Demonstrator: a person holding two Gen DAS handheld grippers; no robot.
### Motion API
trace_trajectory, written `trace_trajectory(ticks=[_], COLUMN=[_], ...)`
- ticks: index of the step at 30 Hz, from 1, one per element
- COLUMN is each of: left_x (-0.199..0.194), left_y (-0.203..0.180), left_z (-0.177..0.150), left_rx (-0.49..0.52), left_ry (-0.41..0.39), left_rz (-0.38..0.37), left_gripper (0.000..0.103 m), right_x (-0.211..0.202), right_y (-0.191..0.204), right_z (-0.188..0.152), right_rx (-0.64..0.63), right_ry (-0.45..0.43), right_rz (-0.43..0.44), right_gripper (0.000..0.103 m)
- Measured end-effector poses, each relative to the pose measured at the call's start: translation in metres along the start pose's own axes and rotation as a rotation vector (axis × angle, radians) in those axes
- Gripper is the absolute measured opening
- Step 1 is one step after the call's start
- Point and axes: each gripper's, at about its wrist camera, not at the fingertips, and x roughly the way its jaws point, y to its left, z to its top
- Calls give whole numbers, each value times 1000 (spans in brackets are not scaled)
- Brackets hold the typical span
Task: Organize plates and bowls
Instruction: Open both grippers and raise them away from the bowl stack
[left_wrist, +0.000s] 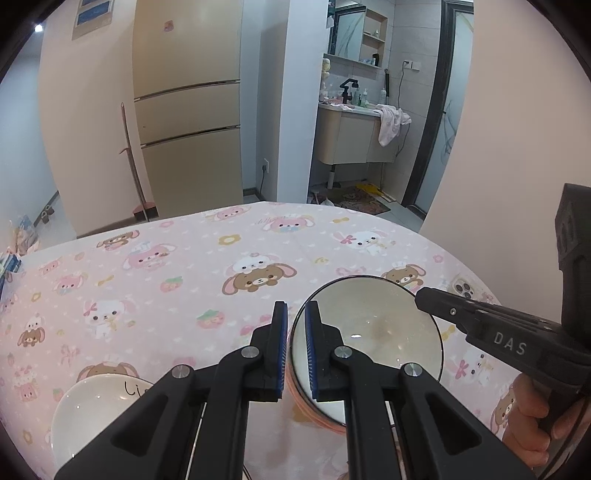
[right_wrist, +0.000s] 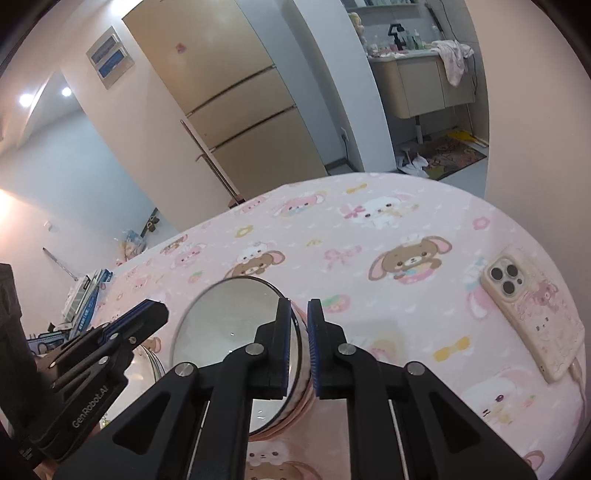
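Observation:
A pink bowl with a cream inside and dark rim (left_wrist: 373, 332) stands on the pink cartoon tablecloth (left_wrist: 184, 280). My left gripper (left_wrist: 295, 347) is shut on its left rim, one finger inside and one outside. My right gripper (right_wrist: 299, 347) is shut on the same bowl's (right_wrist: 229, 332) right rim. The right gripper also shows in the left wrist view (left_wrist: 421, 293); the left gripper shows in the right wrist view (right_wrist: 151, 310). A white bowl with black writing (left_wrist: 96, 406) sits at the lower left, partly hidden by my left gripper.
A phone in a pink case (right_wrist: 532, 314) lies on the table to the right; it also shows in the left wrist view (left_wrist: 463, 288). A glass bowl's rim (right_wrist: 151, 362) shows under the left gripper. The table's far edge faces a fridge (left_wrist: 188, 110).

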Motion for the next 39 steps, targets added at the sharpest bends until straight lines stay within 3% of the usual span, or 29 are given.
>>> trace_trajectory(ticks=[5,7,9,11,13,15,17,19,22,24,29,31,34,37,39], left_x=[0,-2,-7,-13,-19,-31,-48,-63,-78,-90,-130,-142,-152,-160,-167], left_y=[8,11,12,12,11,9,8,4,-4,-11,-20,-21,-21,-14,-17], left_z=[-8,-8,-9,-10,-11,-13,-13,-13,-10,-10,-18,-20,-22,-29,-35], left_rx=[-9,-9,-3,5,9,11,16,33,67,96,106,110,109,48,57], left_ry=[7,1,-7,-12,-10,-39,-112,-159,-167,-188,-333,-386,-431,-554,-650], left_rz=[11,12,15,17,43,54,62,67,64,68,61,54,39,31,116], left_gripper=[10,11,11,11,24,79,93,94,94,94,103,103,103,103,103], right_x=[2,-7,-13,-19,-26,-35,-48,-60,-75,-84,-119,-128,-135,-144,-149], right_y=[-7,-7,-5,-4,-5,-5,-3,2,9,12,26,31,33,31,32], right_z=[-3,-4,-4,-4,-6,-9,-13,-16,-18,-19,-24,-26,-26,-29,-33], right_rx=[23,22,6,2,15,18,2,-27,-69,-92,-207,-252,-284,-266,-275], right_ry=[23,-7,-23,-33,-44,-47,-61,-83,-111,-125,-255,-300,-330,-390,-460], right_rz=[8,17,13,14,7,32,82,96,85,63,-47,-114,-145,-202,-258], right_gripper=[9,10,21,40,42,46,56,62,76,76,92,93,93,93,93])
